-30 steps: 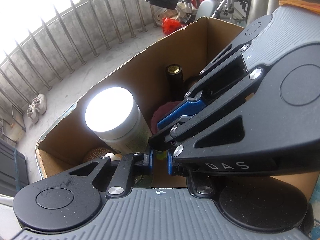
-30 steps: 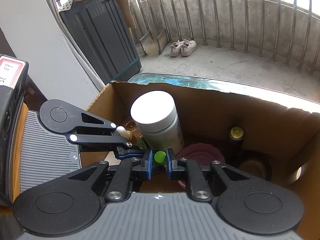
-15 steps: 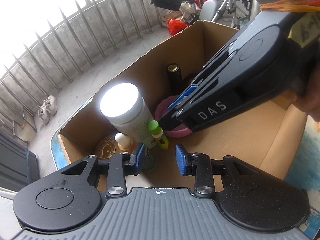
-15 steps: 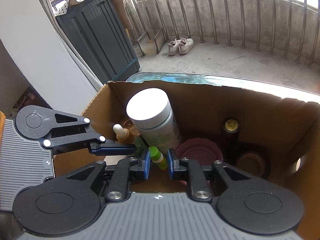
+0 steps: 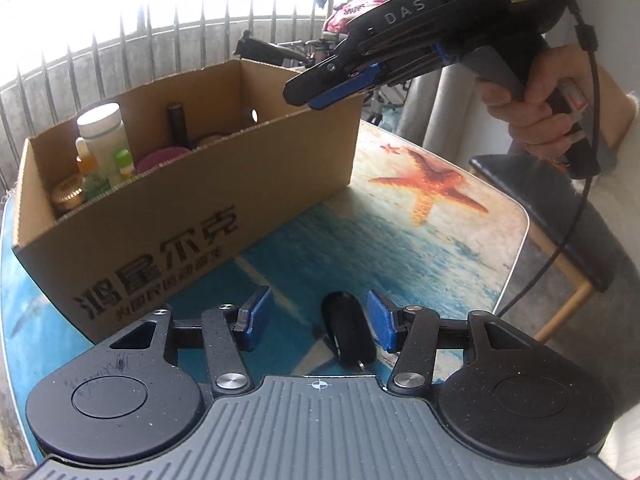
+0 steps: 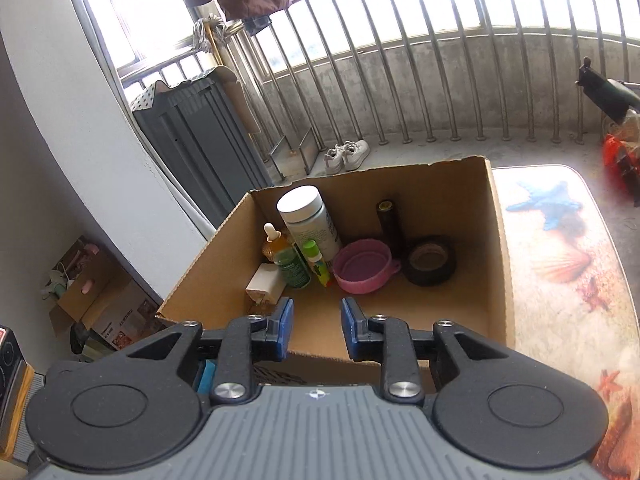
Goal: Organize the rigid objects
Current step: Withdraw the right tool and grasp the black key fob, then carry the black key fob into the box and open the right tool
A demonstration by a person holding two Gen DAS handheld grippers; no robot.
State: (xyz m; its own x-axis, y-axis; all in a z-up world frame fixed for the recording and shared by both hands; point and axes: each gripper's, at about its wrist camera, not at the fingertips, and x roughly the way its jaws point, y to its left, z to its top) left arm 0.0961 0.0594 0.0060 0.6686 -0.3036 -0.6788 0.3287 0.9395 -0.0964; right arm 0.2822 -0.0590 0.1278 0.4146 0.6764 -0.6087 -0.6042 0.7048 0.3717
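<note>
The left gripper point(image 5: 316, 318) is low over the table, its two blue-padded fingers point(image 5: 256, 312) spread wide and holding nothing. Between them, closer to the right-hand pad, a small black oblong object point(image 5: 349, 330) lies on the table point(image 5: 400, 248); neither pad appears to touch it. What the object is cannot be made out beyond its dark, rounded, elongated shape.

The right gripper point(image 6: 316, 326) is also parted and empty. It hovers above the near wall of the cardboard box point(image 5: 180, 216), looking down into it. From the left wrist view, the right gripper point(image 5: 320, 88) is seen side-on in the air above the box's right end, held by a hand point(image 5: 536, 108).

The black object lies outside the box, in front of its near long wall, which carries dark printed characters.

Inside the box, against its far wall, stands a white-capped bottle point(image 6: 306, 220). Just in front of that bottle are a dropper bottle point(image 6: 274, 244), a green bottle point(image 6: 294, 268) and a slim green-capped tube point(image 6: 316, 262). A white charger plug point(image 6: 264, 286) lies at the box's left end, near the green bottle. Toward the middle of the box sits a pink bowl point(image 6: 362, 266), with a dark upright cylinder point(image 6: 390, 226) behind it and a roll of black tape point(image 6: 430, 260) beside it.

The box rests on the table, whose top is printed with sea and starfish.
</note>
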